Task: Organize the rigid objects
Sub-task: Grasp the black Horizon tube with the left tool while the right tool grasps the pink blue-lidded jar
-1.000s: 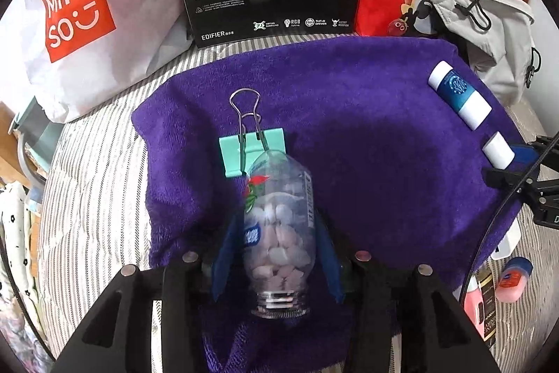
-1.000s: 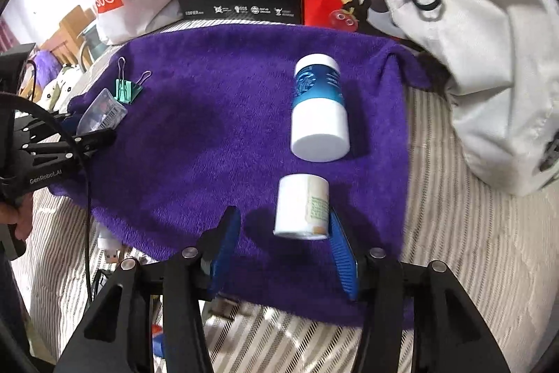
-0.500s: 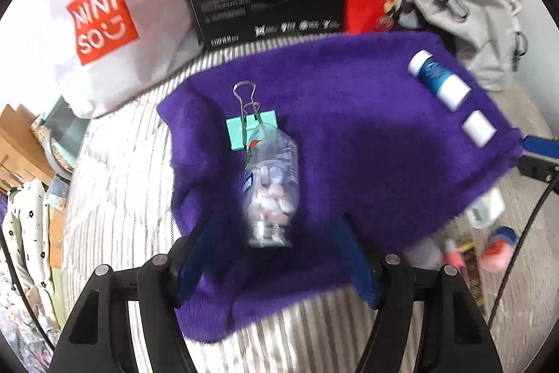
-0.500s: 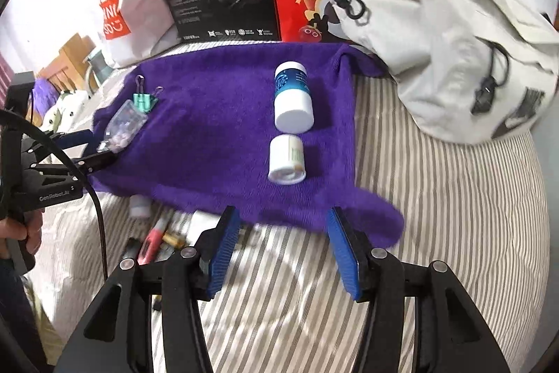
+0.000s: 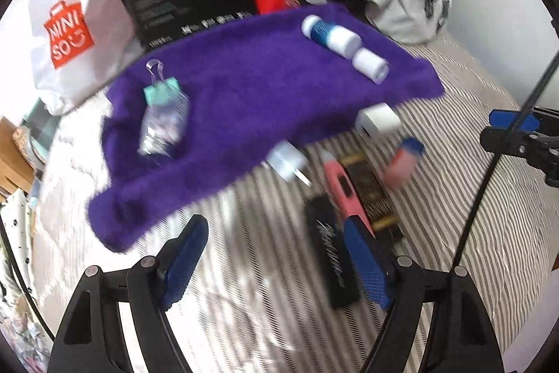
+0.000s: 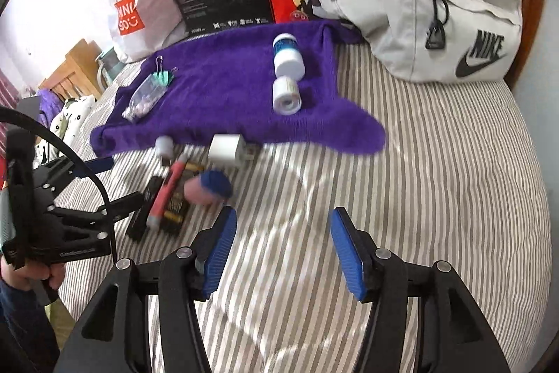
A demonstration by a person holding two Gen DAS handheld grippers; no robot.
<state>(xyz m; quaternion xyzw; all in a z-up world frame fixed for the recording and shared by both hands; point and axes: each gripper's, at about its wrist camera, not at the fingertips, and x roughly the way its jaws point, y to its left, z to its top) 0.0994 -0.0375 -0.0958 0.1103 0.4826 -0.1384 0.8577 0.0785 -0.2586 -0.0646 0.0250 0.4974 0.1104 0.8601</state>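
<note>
Your left gripper (image 5: 276,263) has its jaws spread wide and holds nothing; it hangs over the striped bedsheet (image 6: 436,163), near the front edge of the purple towel (image 5: 244,86). Your right gripper (image 6: 279,247) is also spread and empty, above bare sheet.

On the towel, the clear pill bottle (image 5: 162,128) lies on its side, touching the green binder clip (image 5: 162,91) at its far end. Well apart, on the right part of the towel, the blue-and-white bottle (image 6: 287,56) and the small white bottle (image 6: 286,95) lie in one line, almost end to end.

Off the towel, just beside its front edge, you see a white charger (image 6: 227,151) and a white plug adapter (image 5: 288,159). Nearer to you lie a pink pen-like tool (image 6: 166,189), a black-and-gold flat box (image 5: 370,194), a black flat item (image 5: 330,254) and a pink tube with a blue cap (image 6: 209,187); these are blurred.
</note>
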